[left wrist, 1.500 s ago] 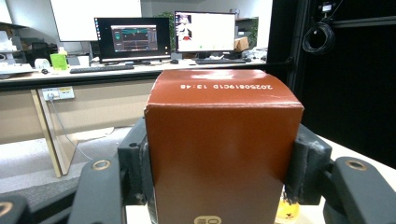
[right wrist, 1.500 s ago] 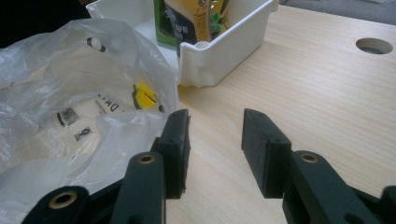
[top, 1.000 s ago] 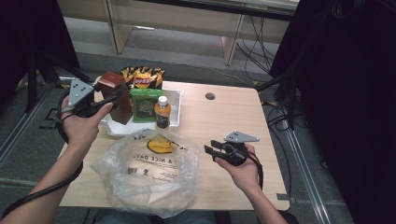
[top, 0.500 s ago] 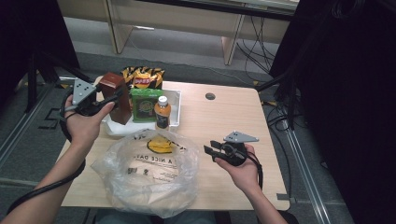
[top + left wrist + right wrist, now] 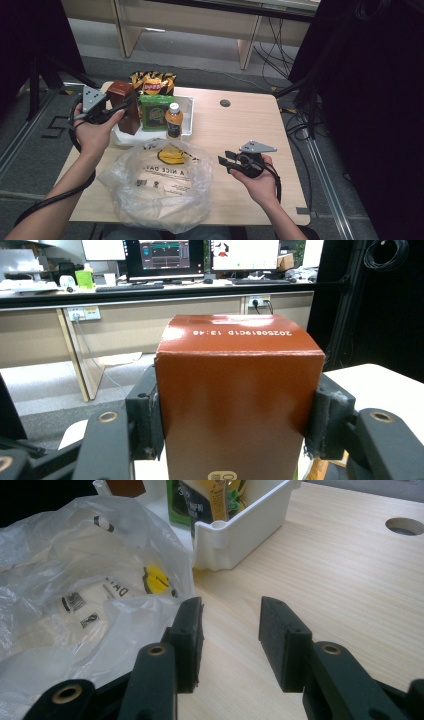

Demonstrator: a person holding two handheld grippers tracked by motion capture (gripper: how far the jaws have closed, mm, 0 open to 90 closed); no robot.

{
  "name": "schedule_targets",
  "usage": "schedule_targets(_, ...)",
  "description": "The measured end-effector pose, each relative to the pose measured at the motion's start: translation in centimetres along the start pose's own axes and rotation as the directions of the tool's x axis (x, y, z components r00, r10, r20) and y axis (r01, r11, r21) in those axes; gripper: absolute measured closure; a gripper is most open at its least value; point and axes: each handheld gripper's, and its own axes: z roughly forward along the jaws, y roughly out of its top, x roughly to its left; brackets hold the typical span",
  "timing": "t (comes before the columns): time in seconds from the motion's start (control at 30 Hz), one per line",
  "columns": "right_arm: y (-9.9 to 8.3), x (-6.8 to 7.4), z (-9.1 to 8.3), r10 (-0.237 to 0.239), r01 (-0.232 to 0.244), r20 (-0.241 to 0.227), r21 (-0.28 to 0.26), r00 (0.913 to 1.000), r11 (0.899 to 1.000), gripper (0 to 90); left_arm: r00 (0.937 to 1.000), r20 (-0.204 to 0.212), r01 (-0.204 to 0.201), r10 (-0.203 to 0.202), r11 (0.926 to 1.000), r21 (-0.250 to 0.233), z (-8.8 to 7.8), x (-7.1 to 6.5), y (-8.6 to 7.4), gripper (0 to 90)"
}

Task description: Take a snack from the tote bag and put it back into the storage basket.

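Gripping a brown box [image 5: 124, 102], left tool [image 5: 122, 106] has its pads pressed on both side walls; in the left gripper view the box [image 5: 237, 395] sits square between the jaws, upright, printed date code on its top face. Box is at the far-left part of the table [image 5: 235, 130], above the left end of a white bin [image 5: 187, 112]; whether it still rests on the bin floor I cannot tell. Right of the box, in the bin: green packet [image 5: 156, 112], then a bottle [image 5: 173, 120] with a white cap. A chips bag [image 5: 152, 82] stands at the far side of the bin. Near the bin, at the table's near-left, lies a clear plastic bag [image 5: 160, 187] with black print and a yellow mark. Right tool [image 5: 227, 161] is at the near right, held just above the table and pointing left toward the bag; jaws stand apart, nothing between them, bare wood showing in the gap in the right gripper view.
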Motion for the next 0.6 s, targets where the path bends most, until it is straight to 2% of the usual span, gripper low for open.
schedule_targets(0.17,-0.1,0.1,0.2,0.0,0.0,-0.002,-0.019,1.0,1.0,62.3,0.9999,-0.013,-0.003,0.003,0.9999,0.011,0.3,0.0,-0.3,37.6)
schedule_targets(0.2,-0.1,0.0,0.2,-0.014,0.014,0.002,-0.024,0.9999,1.0,62.3,0.9999,-0.017,-0.003,0.004,0.9999,0.013,0.4,0.0,-0.4,37.5)
schedule_targets(0.47,-0.1,0.0,0.1,0.001,-0.001,-0.006,-0.007,1.0,1.0,62.3,0.9991,-0.043,0.004,-0.003,0.9997,0.026,0.8,0.1,-1.1,37.5)
schedule_targets(0.6,-0.1,0.0,0.2,-0.013,0.013,-0.002,-0.016,0.9999,1.0,62.3,0.9987,-0.05,0.006,-0.005,0.9996,0.029,1.0,0.1,-1.4,37.4)
